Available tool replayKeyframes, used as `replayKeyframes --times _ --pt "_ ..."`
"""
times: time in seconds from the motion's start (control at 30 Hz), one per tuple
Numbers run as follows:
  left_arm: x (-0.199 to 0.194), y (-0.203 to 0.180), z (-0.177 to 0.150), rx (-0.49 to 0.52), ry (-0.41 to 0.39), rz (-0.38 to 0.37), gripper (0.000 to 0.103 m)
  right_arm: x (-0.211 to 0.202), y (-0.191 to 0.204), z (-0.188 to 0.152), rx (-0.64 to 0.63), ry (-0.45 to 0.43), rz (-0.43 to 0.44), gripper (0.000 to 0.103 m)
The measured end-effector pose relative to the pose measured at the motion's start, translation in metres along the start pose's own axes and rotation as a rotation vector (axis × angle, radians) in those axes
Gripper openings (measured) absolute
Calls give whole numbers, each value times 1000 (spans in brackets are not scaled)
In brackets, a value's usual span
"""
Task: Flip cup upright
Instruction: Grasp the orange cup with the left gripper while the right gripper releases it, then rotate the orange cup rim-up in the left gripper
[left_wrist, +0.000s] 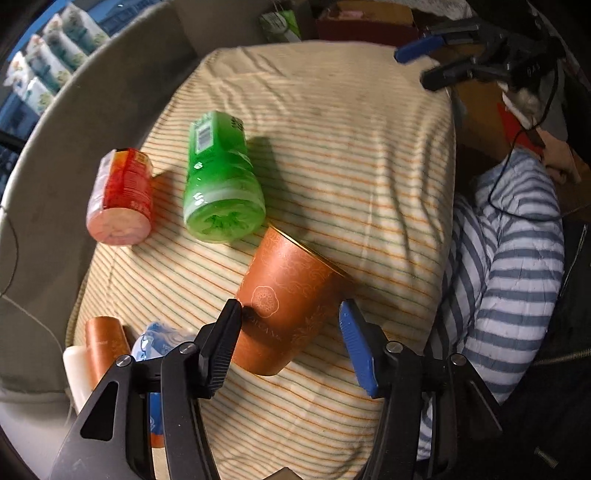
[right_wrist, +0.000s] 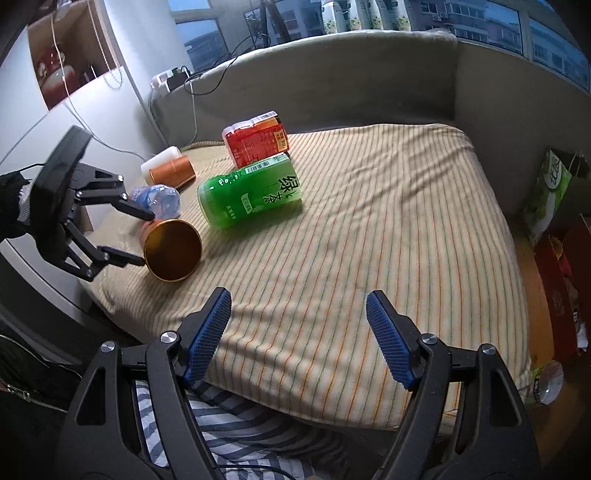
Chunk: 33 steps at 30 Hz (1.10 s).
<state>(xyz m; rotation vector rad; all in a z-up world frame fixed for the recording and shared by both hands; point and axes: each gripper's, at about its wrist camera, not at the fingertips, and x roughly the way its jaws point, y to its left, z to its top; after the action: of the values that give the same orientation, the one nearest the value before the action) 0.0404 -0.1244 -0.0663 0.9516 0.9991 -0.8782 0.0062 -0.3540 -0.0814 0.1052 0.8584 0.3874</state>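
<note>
An orange patterned cup (left_wrist: 284, 295) lies on its side on the striped cushion (left_wrist: 332, 147), its gold-rimmed mouth pointing away from my left gripper. My left gripper (left_wrist: 291, 314) is open, its fingers on either side of the cup's base; the left finger touches the cup wall, the right stands apart. In the right wrist view the cup (right_wrist: 171, 249) shows its open mouth, with the left gripper (right_wrist: 142, 238) around it. My right gripper (right_wrist: 299, 306) is open and empty above the cushion's near edge; it also shows in the left wrist view (left_wrist: 417, 62).
A green tea bottle (left_wrist: 221, 181) and a red bottle (left_wrist: 123, 195) lie beside the cup. A crumpled water bottle (right_wrist: 157, 199) and an orange-and-white container (right_wrist: 168, 170) lie at the cushion's edge. A grey sofa back (right_wrist: 332, 85) rings the cushion. Striped clothing (left_wrist: 509, 266) hangs alongside.
</note>
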Motion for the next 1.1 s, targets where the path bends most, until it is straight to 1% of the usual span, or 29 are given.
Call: replayKeyframes --times 0.03,0.17,0.2,0.23,0.33,0.4,0.5,0.57,0.63,0.73,0.83,0.9,1.0,1.1 --pt "0 -2 1 25 16 8 55 1 -2 0 6 -2 5 78" --pt "4 -5 6 69 59 -2 63 -1 -7 2 34 -17 20 78" --pt "6 -6 7 83 67 0 70 -1 -9 3 45 -20 23 78" --pt "9 -9 9 102 79 11 75 -1 -11 3 54 -22 25 78" --pt "17 -16 13 154 103 27 76 0 -14 3 71 -22 23 78" --pt "20 -18 16 166 99 43 76 1 -15 2 75 -19 24 78" --pt "24 -16 18 155 100 36 75 1 -16 1 80 -15 18 78" --pt "27 -14 17 150 98 31 73 1 -19 0 91 -12 16 78" --pt "30 -11 16 144 91 31 68 2 -22 0 106 -12 14 78" --pt "29 -3 15 89 73 16 63 2 -23 0 117 -13 13 78" --pt "27 6 13 16 33 10 62 3 -22 0 113 -14 14 78" --pt "27 12 10 -43 3 -10 62 4 -19 0 104 -13 7 78" --pt "26 19 5 -125 -49 -32 62 4 -16 0 100 -12 8 78" --pt "21 25 -3 -204 -124 -44 62 4 -12 0 91 -11 5 78"
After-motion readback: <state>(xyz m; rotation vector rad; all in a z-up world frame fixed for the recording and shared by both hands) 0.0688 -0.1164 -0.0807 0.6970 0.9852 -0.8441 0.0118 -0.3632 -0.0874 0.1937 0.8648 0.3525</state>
